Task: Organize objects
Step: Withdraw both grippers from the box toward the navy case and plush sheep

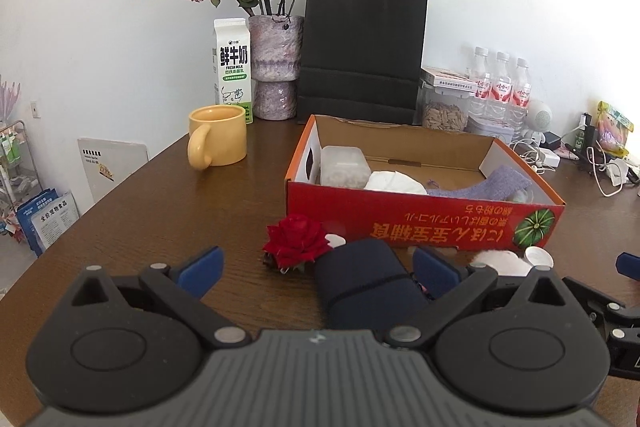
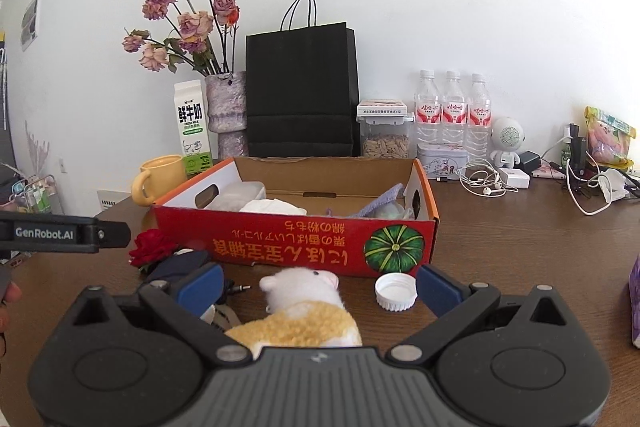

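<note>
A red cardboard box (image 1: 424, 223) (image 2: 296, 241) stands on the brown table, holding a clear plastic tub (image 1: 344, 163), a white bundle (image 1: 394, 183) and a purple sock (image 1: 488, 183). In front of it lie a red rose (image 1: 298, 239) (image 2: 154, 247), a dark navy pouch (image 1: 364, 281) (image 2: 180, 265), a white and yellow plush toy (image 2: 304, 311) (image 1: 502, 261) and a white bottle cap (image 2: 395, 291) (image 1: 538, 256). My left gripper (image 1: 318, 267) is open around the pouch. My right gripper (image 2: 318, 287) is open around the plush toy.
A yellow mug (image 1: 218, 141), a milk carton (image 1: 234, 67), a vase of dried roses (image 1: 276, 67), a black paper bag (image 1: 362, 51), a seed jar (image 2: 384, 129) and three water bottles (image 2: 452, 107) line the back. Cables and earphones (image 2: 486, 183) lie at the right.
</note>
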`<state>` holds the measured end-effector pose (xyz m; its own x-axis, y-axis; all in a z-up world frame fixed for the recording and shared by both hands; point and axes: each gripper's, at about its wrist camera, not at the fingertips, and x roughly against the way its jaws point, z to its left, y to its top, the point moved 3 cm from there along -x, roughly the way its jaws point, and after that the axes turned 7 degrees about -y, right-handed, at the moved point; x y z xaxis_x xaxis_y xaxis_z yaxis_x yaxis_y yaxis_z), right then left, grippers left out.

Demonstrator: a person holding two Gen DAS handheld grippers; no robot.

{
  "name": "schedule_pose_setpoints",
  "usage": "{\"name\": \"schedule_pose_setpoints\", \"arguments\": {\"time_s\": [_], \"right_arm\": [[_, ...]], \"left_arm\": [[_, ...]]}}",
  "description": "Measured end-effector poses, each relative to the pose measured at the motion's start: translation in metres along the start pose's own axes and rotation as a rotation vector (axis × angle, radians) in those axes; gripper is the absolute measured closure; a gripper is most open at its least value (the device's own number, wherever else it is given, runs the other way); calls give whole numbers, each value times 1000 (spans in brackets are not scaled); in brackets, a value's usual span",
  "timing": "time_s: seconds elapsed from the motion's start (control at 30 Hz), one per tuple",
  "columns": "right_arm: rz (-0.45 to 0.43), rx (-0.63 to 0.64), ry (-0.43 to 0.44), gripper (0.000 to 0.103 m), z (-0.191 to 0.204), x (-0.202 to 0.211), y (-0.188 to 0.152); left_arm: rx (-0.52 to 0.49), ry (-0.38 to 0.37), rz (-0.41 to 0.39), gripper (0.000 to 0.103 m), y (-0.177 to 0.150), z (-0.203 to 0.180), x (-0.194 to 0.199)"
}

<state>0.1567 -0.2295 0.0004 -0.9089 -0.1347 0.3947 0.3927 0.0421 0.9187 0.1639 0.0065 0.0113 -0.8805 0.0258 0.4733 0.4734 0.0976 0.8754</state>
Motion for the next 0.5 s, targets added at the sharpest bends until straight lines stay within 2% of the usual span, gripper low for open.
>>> {"name": "schedule_pose_setpoints", "arguments": {"time_s": [0.2, 0.5], "right_arm": [[21, 15, 10, 0, 5, 20, -22], [28, 12, 37, 0, 8, 31, -38]], "left_arm": [[14, -13, 23, 0, -21, 1, 18], [36, 15, 42, 0, -36, 14, 25]]}}
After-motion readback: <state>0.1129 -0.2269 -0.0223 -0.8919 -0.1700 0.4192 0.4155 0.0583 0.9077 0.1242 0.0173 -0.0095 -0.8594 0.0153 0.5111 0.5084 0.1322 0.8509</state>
